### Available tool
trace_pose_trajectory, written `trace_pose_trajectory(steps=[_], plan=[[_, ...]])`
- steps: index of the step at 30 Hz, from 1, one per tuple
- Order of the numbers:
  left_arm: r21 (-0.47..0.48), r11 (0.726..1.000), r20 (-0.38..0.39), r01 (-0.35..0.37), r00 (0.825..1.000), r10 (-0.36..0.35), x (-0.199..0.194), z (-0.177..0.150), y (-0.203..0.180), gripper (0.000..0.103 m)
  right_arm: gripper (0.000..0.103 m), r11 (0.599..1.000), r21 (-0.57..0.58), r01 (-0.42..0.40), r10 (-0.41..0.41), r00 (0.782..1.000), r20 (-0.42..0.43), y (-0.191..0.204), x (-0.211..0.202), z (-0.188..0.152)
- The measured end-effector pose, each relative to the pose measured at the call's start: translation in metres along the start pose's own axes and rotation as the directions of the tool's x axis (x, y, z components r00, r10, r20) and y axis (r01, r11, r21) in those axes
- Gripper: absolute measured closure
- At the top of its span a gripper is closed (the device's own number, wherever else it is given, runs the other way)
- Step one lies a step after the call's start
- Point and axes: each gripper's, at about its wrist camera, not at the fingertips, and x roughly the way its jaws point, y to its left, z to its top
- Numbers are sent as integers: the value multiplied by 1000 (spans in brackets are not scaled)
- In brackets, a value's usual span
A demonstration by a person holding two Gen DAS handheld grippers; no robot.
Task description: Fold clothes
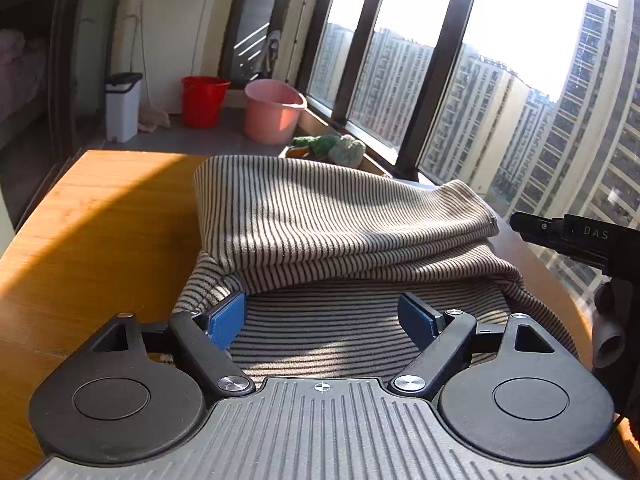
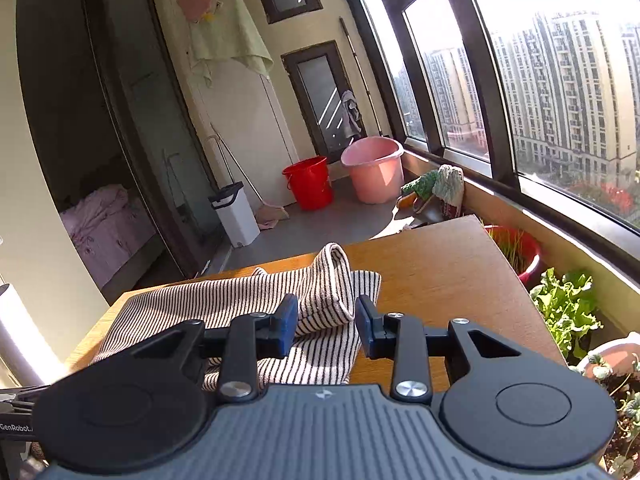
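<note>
A beige garment with thin dark stripes (image 1: 340, 216) lies on a wooden table (image 1: 100, 220), its upper layer doubled back into a puffy fold. My left gripper (image 1: 320, 318) hovers low over the near layer, jaws wide open, blue pads apart with only flat cloth beneath. In the right wrist view the striped garment (image 2: 240, 300) stretches left, and my right gripper (image 2: 326, 326) has its blue pads pressed on a rolled fold at the garment's right end. The right gripper's black body (image 1: 560, 236) also shows at the right edge of the left wrist view.
Beyond the table (image 2: 440, 272) stand a red bucket (image 2: 310, 182), a pink tub (image 2: 374, 168) and a white bin (image 2: 236, 216) on the grey floor. Windows run along the right. Potted plants (image 2: 564, 308) sit by the table's right edge.
</note>
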Motion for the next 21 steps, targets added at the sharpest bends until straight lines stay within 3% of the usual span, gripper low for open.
trace_pose_trajectory(steps=[4,8,12,17,21], plan=[[-10,1000,33,21,999,-21,-7,-7,0,7,70,996,-66,53,-54,998,-17,26,24,28],[-33,998,44,53,998,-51,-9,-7,5,5,70,987,-63,148,-156,975,-158,26,69,26],[-71,994,38,87,996,-85,-7,-5,14,2,92,993,-22,117,-119,979,-164,28,59,25],[-134,985,54,106,994,-99,-9,-4,24,1,92,997,46,69,-65,994,-88,23,16,35],[-159,983,34,96,995,-91,-8,-1,31,1,91,991,17,130,-125,976,-180,10,33,0]])
